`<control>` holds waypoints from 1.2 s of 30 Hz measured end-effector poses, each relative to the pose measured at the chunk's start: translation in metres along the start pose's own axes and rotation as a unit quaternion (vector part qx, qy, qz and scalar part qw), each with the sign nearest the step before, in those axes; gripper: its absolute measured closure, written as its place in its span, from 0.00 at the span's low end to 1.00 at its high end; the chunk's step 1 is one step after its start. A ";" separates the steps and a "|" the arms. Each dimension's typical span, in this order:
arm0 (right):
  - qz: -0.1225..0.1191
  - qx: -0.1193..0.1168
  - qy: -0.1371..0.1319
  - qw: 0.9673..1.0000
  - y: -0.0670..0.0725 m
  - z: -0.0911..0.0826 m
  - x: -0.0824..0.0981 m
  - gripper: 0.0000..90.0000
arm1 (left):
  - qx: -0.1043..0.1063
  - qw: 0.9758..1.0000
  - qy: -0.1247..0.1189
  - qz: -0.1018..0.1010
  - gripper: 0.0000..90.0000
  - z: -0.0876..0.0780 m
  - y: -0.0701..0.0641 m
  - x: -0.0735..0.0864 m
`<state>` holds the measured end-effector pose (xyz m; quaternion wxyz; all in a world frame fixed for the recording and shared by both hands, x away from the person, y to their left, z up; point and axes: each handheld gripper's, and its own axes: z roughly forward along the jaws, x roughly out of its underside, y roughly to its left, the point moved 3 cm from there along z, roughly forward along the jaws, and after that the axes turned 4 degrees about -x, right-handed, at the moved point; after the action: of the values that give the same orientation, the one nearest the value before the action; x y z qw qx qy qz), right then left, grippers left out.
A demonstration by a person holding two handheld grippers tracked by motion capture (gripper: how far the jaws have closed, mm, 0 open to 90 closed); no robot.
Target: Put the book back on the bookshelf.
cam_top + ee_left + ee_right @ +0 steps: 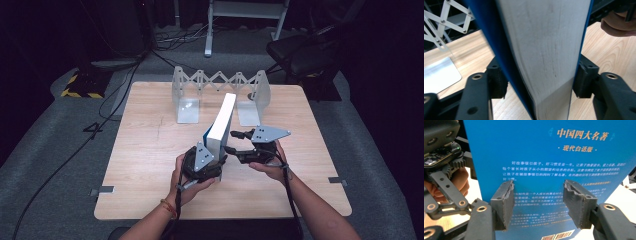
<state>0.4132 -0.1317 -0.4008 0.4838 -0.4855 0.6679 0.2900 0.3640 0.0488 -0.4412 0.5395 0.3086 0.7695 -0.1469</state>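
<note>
This is looking like a lab or recording studio rather than a home. A lone wooden tabletop (pixel 150 150) is standing on grey carpet (pixel 45 145), with everything beyond it sitting in darkness. Black cables (pixel 115 85) are running across the floor toward a stand base marked with yellow-and-black hazard tape (pixel 75 90). The legs of a white metal frame (pixel 245 20) are showing at the back, and a dark chair (pixel 300 55) is sitting beside them. Small metal brackets (pixel 102 190) are holding the tabletop's edges. A person is wearing a cabled, camera-carrying tool (pixel 202 165) on each hand.
</note>
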 end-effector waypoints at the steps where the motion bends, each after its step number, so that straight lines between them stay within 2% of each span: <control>1: 0.002 0.002 -0.001 1.000 -0.001 -0.001 0.001 0.47 | 0.002 1.000 0.002 0.001 0.51 -0.001 0.001 0.000; 3: 0.004 0.003 -0.001 1.000 -0.003 -0.004 0.003 0.46 | 0.006 1.000 0.006 0.004 0.55 -0.003 0.005 0.001; 5: 0.006 0.009 0.002 1.000 -0.006 -0.007 0.007 0.45 | 0.011 1.000 0.009 -0.004 0.58 -0.005 0.011 0.003; 7: 0.010 0.013 0.004 1.000 -0.011 -0.012 0.013 0.45 | 0.025 1.000 0.012 -0.014 0.62 -0.008 0.018 0.004; 10: 0.021 0.020 0.007 1.000 -0.021 -0.022 0.020 0.44 | 0.047 0.999 0.013 -0.013 0.65 -0.011 0.023 0.006; 15: 0.037 0.017 0.003 0.999 -0.035 -0.040 0.032 0.44 | 0.095 0.995 0.010 -0.008 0.66 -0.020 0.028 0.009; 18: 0.035 0.015 0.009 0.999 -0.038 -0.047 0.037 0.43 | 0.118 0.993 0.011 0.003 0.66 -0.028 0.031 0.012; 22: 0.030 -0.005 0.009 0.999 -0.037 -0.049 0.036 0.41 | 0.148 0.988 0.019 0.027 0.66 -0.042 0.035 0.016; 23: 0.030 -0.005 0.009 0.999 -0.037 -0.049 0.036 0.41 | 0.148 0.988 0.019 0.027 0.66 -0.042 0.035 0.016; 25: 0.022 -0.013 0.008 1.000 -0.036 -0.047 0.034 0.41 | 0.162 0.985 0.023 0.045 0.66 -0.047 0.039 0.017; 29: 0.015 -0.053 0.003 0.998 -0.033 -0.038 0.030 0.40 | 0.191 0.980 0.028 0.051 0.66 -0.050 0.049 0.019; 33: 0.010 -0.094 0.010 0.995 -0.032 -0.025 0.027 0.40 | 0.202 0.977 0.027 0.057 0.66 -0.048 0.055 0.019; 36: -0.004 -0.088 0.018 0.996 -0.034 -0.018 0.027 0.40 | 0.209 0.976 0.026 0.057 0.66 -0.048 0.056 0.019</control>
<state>0.4366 -0.1689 -0.4164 0.4284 -0.5337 0.6464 0.3374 0.3600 0.1248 -0.4353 0.4500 0.4620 0.7167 -0.2653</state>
